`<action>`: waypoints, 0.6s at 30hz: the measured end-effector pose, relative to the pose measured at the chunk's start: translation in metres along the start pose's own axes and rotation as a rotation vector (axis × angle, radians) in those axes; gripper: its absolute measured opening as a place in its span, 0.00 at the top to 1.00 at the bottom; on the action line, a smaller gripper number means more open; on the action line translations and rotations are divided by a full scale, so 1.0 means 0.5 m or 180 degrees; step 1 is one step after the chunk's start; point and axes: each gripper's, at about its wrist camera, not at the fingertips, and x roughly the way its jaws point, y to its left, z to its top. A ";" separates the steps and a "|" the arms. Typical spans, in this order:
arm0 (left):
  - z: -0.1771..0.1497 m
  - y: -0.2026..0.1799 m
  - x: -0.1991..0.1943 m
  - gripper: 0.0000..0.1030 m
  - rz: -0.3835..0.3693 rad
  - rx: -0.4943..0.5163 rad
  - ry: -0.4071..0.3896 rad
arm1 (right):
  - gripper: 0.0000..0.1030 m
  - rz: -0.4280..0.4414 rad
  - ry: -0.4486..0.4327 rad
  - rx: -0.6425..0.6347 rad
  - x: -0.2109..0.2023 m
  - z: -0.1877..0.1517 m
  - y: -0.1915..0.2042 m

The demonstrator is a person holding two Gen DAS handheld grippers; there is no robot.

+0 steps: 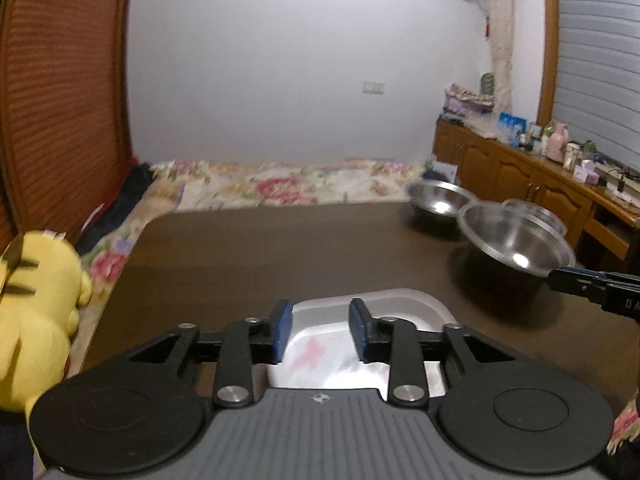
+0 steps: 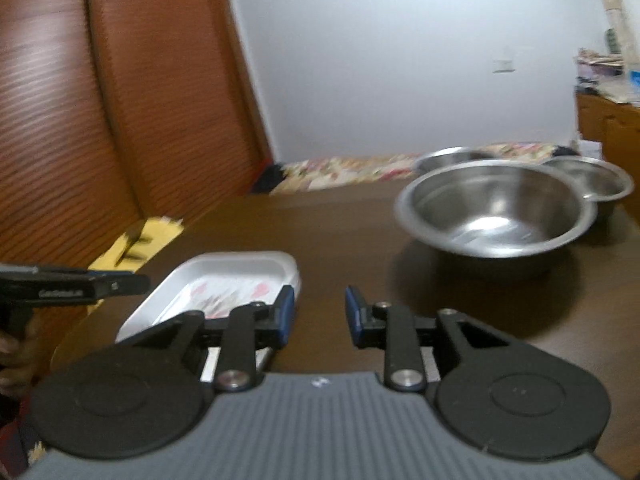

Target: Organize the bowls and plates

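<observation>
Left gripper [image 1: 320, 330] is sitting part open, jaws apart with nothing pinched. The white tray [image 1: 384, 308] is lying flat on the table [image 1: 280, 248] directly under and just ahead of its blue pads [image 1: 282, 332]; I can't tell whether the pads are touching the tray, but they aren't closing on its rim.

Right gripper [image 2: 320, 314] is also standing part open and empty, jaws narrowly apart over bare table. The tray [image 2: 240, 272] is sitting just left of its left pad, the near corner running under that finger.

Three steel bowls are sitting ahead and right of both grippers. The big bowl [image 2: 496, 212] is closest to the right gripper, forward-right of its jaws. A second bowl [image 2: 452, 158] is sitting behind it, and a smaller bowl [image 2: 592, 178] behind and to the right, rims overlapping in view; contact unclear. From the left wrist, the big bowl [image 1: 516, 240] is sitting well to the right of the jaws, with the right gripper's tip showing just below it at the frame edge.

A yellow plush [image 1: 36, 320] is lying off the table's left edge, left of the left gripper. Both views are motion-blurred.
</observation>
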 end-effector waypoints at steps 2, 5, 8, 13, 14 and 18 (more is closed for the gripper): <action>0.017 -0.026 0.019 0.55 -0.0071 0.0063 -0.0050 | 0.71 -0.0147 -0.0113 0.0006 -0.017 0.016 -0.035; 0.045 -0.071 0.051 0.49 -0.0205 0.0158 -0.0118 | 0.64 -0.0382 -0.0206 -0.0051 -0.038 0.033 -0.082; 0.067 -0.115 0.083 0.41 -0.0320 0.0234 -0.0180 | 0.59 -0.0600 -0.0281 -0.0069 -0.055 0.045 -0.128; 0.090 -0.176 0.139 0.41 -0.0484 0.0306 -0.0153 | 0.55 -0.0869 -0.0287 -0.0100 -0.060 0.057 -0.186; 0.093 -0.186 0.151 0.41 -0.0503 0.0303 -0.0138 | 0.55 -0.0901 -0.0284 -0.0082 -0.058 0.059 -0.195; 0.098 -0.219 0.194 0.41 -0.0616 0.0297 -0.0061 | 0.55 -0.0913 -0.0236 -0.0034 -0.039 0.065 -0.212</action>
